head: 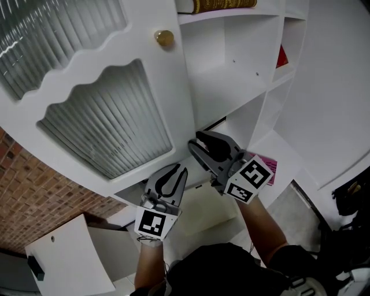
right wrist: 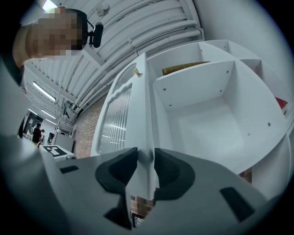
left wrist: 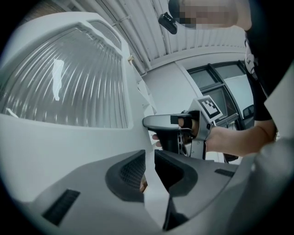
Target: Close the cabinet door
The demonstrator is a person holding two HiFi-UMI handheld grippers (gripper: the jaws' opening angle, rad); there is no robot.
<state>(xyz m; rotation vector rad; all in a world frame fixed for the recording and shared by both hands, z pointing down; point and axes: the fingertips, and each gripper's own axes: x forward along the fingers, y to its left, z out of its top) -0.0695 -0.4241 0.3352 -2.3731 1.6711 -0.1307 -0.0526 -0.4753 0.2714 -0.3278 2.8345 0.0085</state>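
Note:
The white cabinet door [head: 110,104] with ribbed glass panes and a gold knob [head: 165,38] stands swung open in front of the shelves [head: 231,69]. My right gripper [head: 196,143] is at the door's free edge near its lower corner. In the right gripper view the door edge [right wrist: 143,105] runs between the two pads, and my right gripper [right wrist: 146,158] is shut on it. My left gripper [head: 182,168] comes from below at the door's bottom edge. In the left gripper view a strip of white door [left wrist: 154,202] sits between the close-set pads of my left gripper [left wrist: 150,158].
A book [head: 222,4] lies on the top shelf, a red thing [head: 281,56] sits in a right-hand compartment, and a pink item [head: 269,167] lies low on the right. A brick wall [head: 34,191] and a white box [head: 63,260] are at the lower left.

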